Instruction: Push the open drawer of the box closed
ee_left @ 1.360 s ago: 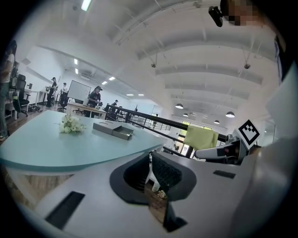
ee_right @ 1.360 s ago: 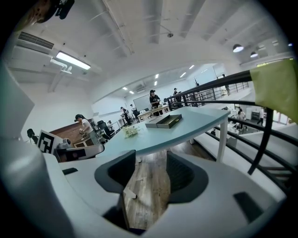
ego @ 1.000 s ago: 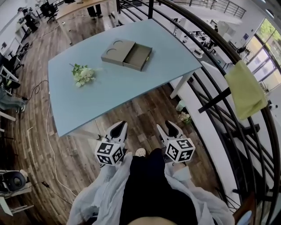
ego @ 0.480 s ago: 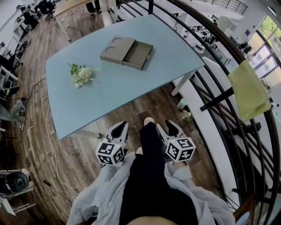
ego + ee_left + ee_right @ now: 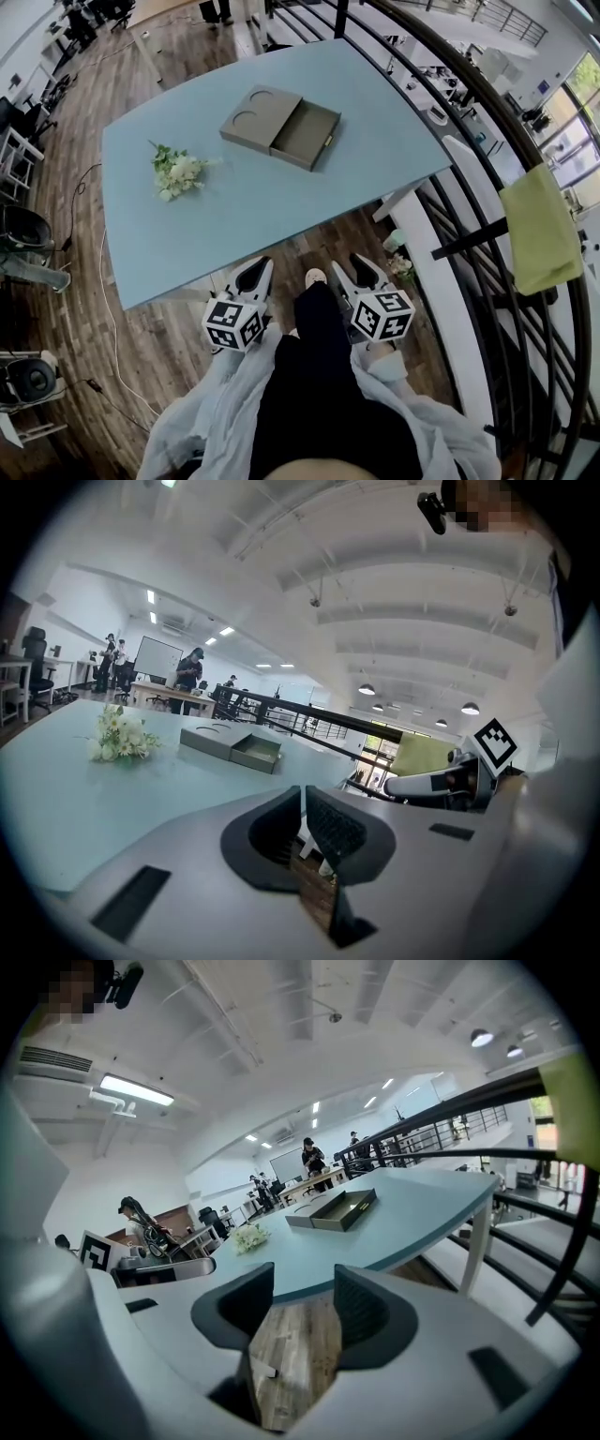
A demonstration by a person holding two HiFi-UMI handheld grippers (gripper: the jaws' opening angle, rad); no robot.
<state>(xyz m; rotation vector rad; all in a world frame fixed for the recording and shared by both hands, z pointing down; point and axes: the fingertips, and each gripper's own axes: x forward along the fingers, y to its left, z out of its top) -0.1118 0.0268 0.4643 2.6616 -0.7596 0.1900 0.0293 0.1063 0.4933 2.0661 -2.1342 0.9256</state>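
A flat grey box [image 5: 255, 114] lies on the far half of the light blue table [image 5: 234, 220], and its drawer [image 5: 306, 137] stands pulled out to the right, empty. Both grippers hang low in front of the person's body, short of the table's near edge and well apart from the box. My left gripper [image 5: 251, 276] has its jaws together with nothing between them. The right gripper [image 5: 348, 272] is open and empty. In the left gripper view the box [image 5: 208, 738] and drawer [image 5: 257, 753] sit far off; the right gripper view shows the drawer [image 5: 345, 1207] too.
A bunch of white flowers [image 5: 178, 172] lies on the table's left part. A black railing [image 5: 469, 192] runs along the right, with a yellow-green cloth [image 5: 542, 234] draped on it. Chairs [image 5: 28, 234] stand at the left on the wooden floor. People stand by desks far behind.
The person has stepped a little nearer the table, one foot coming forward between the grippers. Both grippers keep their place by the body, their jaws unchanged.
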